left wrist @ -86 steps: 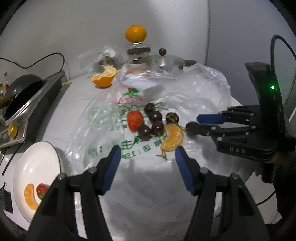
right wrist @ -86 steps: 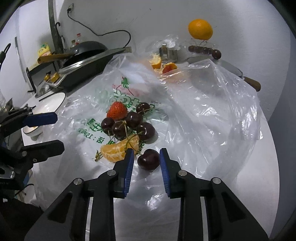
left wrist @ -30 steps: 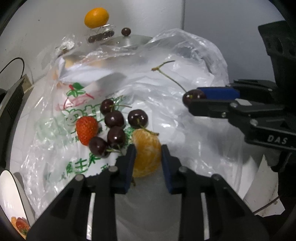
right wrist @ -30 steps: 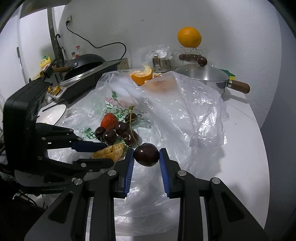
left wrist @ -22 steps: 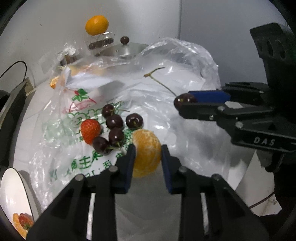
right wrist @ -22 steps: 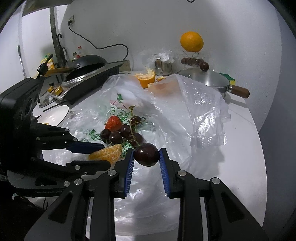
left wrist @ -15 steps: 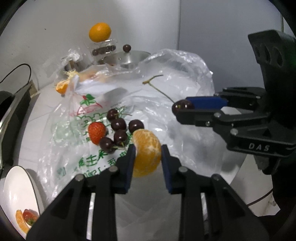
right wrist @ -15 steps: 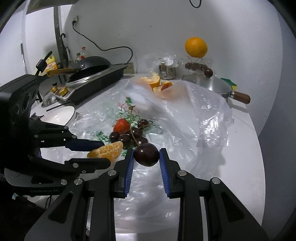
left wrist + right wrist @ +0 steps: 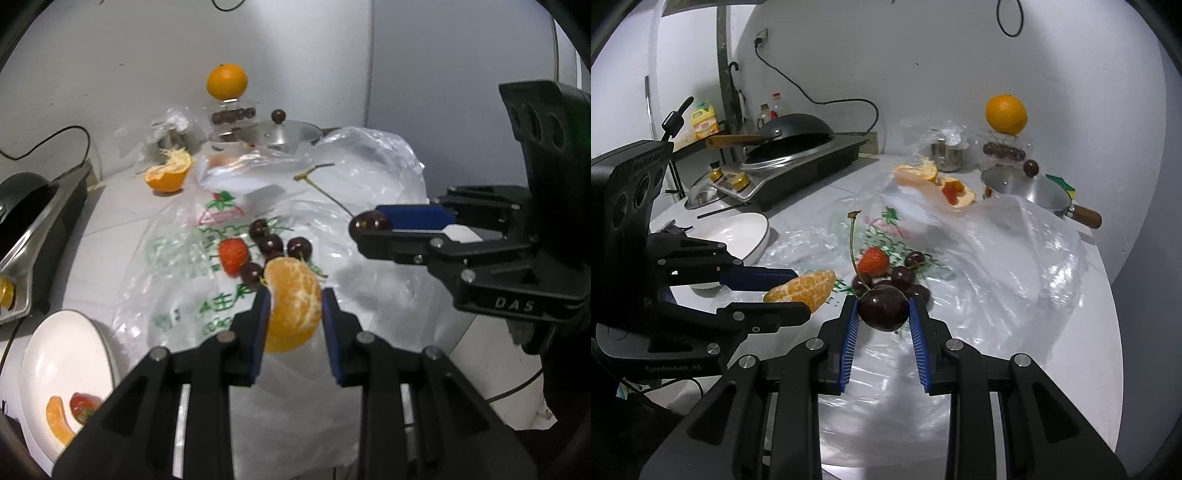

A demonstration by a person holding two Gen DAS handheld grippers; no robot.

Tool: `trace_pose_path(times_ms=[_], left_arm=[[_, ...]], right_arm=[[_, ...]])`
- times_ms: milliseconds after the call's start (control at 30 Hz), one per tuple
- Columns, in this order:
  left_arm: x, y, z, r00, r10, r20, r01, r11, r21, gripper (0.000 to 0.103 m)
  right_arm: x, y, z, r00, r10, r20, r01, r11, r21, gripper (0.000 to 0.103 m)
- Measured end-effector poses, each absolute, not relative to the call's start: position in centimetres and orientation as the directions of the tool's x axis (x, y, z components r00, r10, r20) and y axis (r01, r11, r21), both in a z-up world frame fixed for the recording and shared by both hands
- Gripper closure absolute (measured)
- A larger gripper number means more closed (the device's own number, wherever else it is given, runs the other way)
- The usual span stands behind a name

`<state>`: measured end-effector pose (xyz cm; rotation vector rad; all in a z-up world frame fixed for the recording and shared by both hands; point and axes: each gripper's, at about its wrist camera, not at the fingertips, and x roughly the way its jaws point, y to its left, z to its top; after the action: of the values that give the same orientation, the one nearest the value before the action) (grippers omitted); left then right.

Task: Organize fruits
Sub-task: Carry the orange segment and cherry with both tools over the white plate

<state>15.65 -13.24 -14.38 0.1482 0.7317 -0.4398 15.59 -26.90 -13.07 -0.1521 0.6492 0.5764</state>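
Note:
My left gripper (image 9: 294, 312) is shut on an orange segment (image 9: 293, 304) and holds it above the clear plastic bag (image 9: 207, 258); the segment also shows in the right wrist view (image 9: 803, 288). My right gripper (image 9: 882, 315) is shut on a dark cherry (image 9: 884, 307) with a long stem, also lifted; the cherry shows in the left wrist view (image 9: 371, 223). A strawberry (image 9: 233, 255) and several cherries (image 9: 269, 242) lie on the bag. A white plate (image 9: 62, 365) at lower left holds an orange segment (image 9: 57, 421) and a strawberry (image 9: 83, 406).
A half orange (image 9: 168, 177), a whole orange (image 9: 226, 81) on a glass stand and a steel lidded pot (image 9: 284, 134) stand at the back. A black cooker with a pan (image 9: 792, 151) is at the left. The round white table's edge (image 9: 1108, 332) runs at the right.
Both grippers have lifted higher with their fruit and drawn back from the bag. The white plate has come further into the left wrist view.

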Motion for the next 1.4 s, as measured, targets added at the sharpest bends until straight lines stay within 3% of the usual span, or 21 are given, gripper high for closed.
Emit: trace_pose_path(times_ms=[1400], left_arm=[[10.3, 5.9, -14.8, 0.77, -0.232, -0.594, 0.21, 0.972, -0.108, 0.074]], right_arm=[[13.1, -9.9, -12.6, 0.577, 0.485, -0.657, -0.678, 0.733, -0.055, 0.074]])
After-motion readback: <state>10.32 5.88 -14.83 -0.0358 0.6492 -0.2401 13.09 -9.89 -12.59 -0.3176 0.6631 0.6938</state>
